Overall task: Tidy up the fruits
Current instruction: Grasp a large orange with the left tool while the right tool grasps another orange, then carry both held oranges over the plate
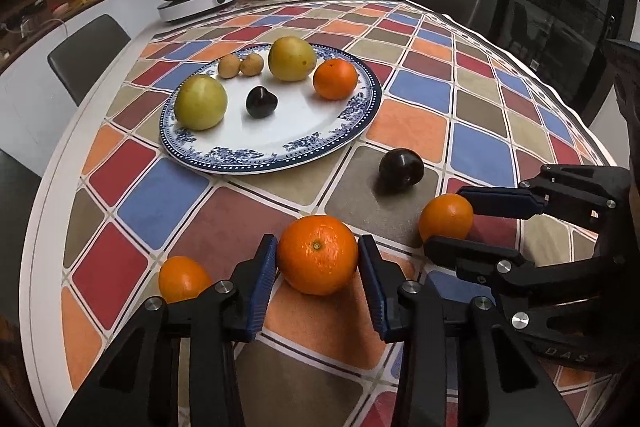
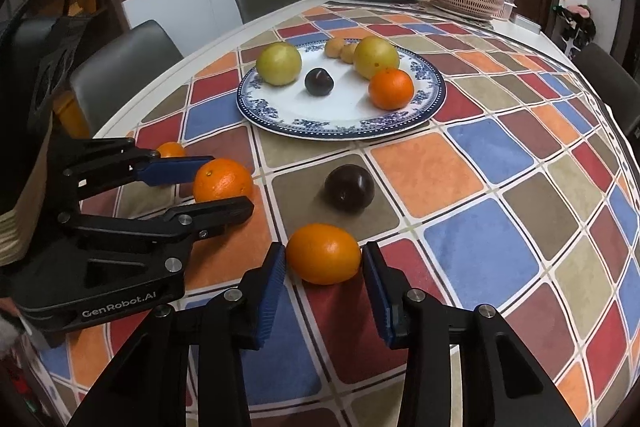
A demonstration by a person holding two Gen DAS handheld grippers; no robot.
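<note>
Left gripper (image 1: 318, 259) fingers close against an orange (image 1: 317, 254) lying squarely between them on the desk (image 1: 472, 147); right gripper (image 2: 324, 261) fingers likewise pinch another orange (image 2: 323, 253); the plate (image 1: 320, 155) lies ahead, beyond both.

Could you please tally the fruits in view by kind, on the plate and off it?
Round orange citrus fruits: 4, one on the plate, three on the cloth
Yellow-green round fruits: 2
Dark purple plums: 2
Small tan round fruits: 2
Total: 10
</note>
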